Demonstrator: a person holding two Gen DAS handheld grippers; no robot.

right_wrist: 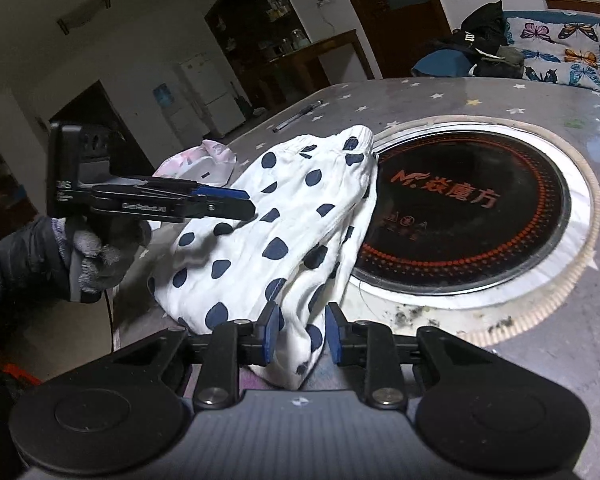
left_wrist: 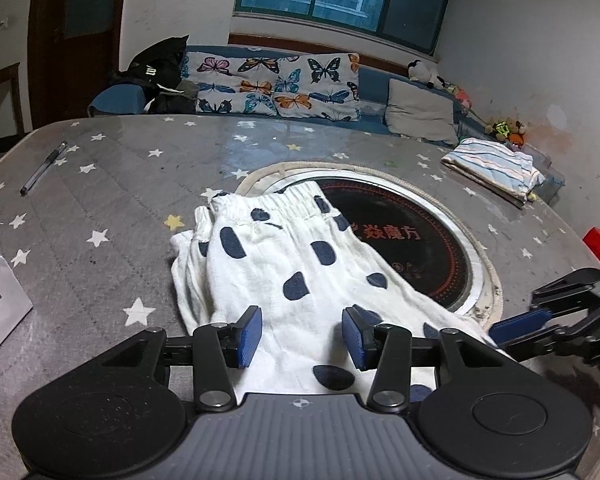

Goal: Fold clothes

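Observation:
White shorts with navy dots [left_wrist: 300,264] lie spread on the grey star-print table [left_wrist: 100,184], their elastic waistband at the far end and partly over the round cooktop. My left gripper [left_wrist: 302,336] hovers open over the near end of the shorts, with nothing between its blue pads. In the right wrist view it [right_wrist: 240,204] shows side-on above the shorts [right_wrist: 284,216], held by a gloved hand [right_wrist: 88,260]. My right gripper [right_wrist: 303,334] stands partly open, a bunched corner of the shorts lying between its fingers. It [left_wrist: 520,320] also shows at the shorts' right edge.
A black round induction cooktop [left_wrist: 416,256] is set into the table. A pen [left_wrist: 44,168] lies far left. A folded striped cloth [left_wrist: 496,168] sits at the far right. A white bag [left_wrist: 0,296] is at the left edge, a red object [left_wrist: 596,238] at the right. A sofa [left_wrist: 284,84] stands behind.

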